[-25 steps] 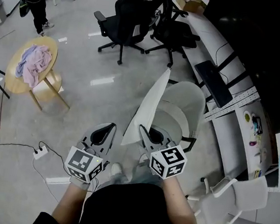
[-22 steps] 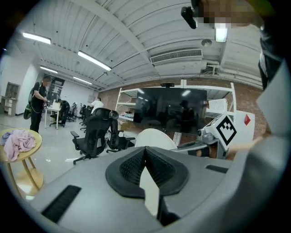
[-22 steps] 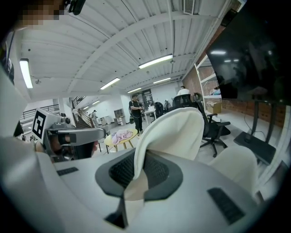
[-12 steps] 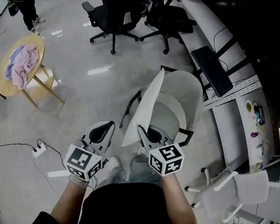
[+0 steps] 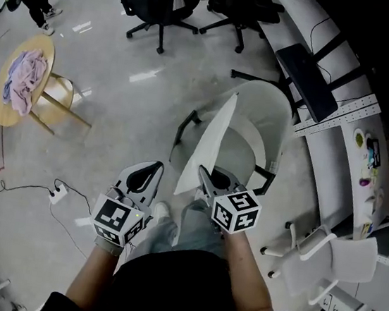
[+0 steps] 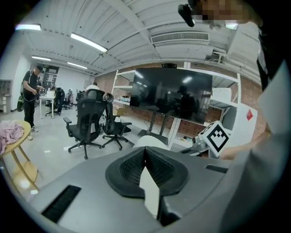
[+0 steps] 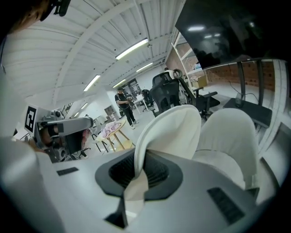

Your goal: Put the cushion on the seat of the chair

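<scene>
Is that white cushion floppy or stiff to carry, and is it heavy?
Probably fairly stiff: the cushion stands up on edge from the right gripper without drooping. Likely light for its size, since a pinch at one corner carries it. Its cover seems soft, as it creases where it is gripped.

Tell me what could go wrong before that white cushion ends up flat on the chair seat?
1. The right gripper pinches only a bottom edge of the cushion, which stands on edge. The soft fabric might slip out or fold over.
2. The cushion is over the near side of the chair, beside a black armrest. Released there, it could catch on that armrest and slide to the floor.
</scene>
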Available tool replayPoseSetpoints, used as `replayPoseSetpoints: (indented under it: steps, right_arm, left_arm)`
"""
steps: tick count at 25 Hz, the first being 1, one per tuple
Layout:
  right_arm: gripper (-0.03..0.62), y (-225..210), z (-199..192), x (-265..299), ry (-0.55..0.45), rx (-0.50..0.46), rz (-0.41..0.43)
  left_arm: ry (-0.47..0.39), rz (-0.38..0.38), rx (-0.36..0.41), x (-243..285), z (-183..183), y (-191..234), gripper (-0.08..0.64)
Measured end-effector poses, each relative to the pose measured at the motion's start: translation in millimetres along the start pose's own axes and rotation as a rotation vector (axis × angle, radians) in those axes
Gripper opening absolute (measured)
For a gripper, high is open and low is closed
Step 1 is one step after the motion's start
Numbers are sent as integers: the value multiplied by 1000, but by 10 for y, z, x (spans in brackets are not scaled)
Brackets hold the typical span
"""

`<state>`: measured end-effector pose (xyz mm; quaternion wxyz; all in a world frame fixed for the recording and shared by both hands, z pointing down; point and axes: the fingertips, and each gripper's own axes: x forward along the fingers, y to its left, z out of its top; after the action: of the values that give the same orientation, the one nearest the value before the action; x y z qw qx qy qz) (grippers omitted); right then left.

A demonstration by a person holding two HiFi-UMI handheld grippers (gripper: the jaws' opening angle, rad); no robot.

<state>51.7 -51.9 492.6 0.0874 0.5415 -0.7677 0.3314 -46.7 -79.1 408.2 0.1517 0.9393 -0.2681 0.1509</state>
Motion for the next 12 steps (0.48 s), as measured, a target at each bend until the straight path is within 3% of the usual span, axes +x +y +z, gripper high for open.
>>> replayPoseSetpoints:
  steps: [12]
  right_arm:
    - [40, -486, -307, 417, 56, 99, 41]
  left_arm:
    - [82, 68, -8, 194, -254, 57, 12]
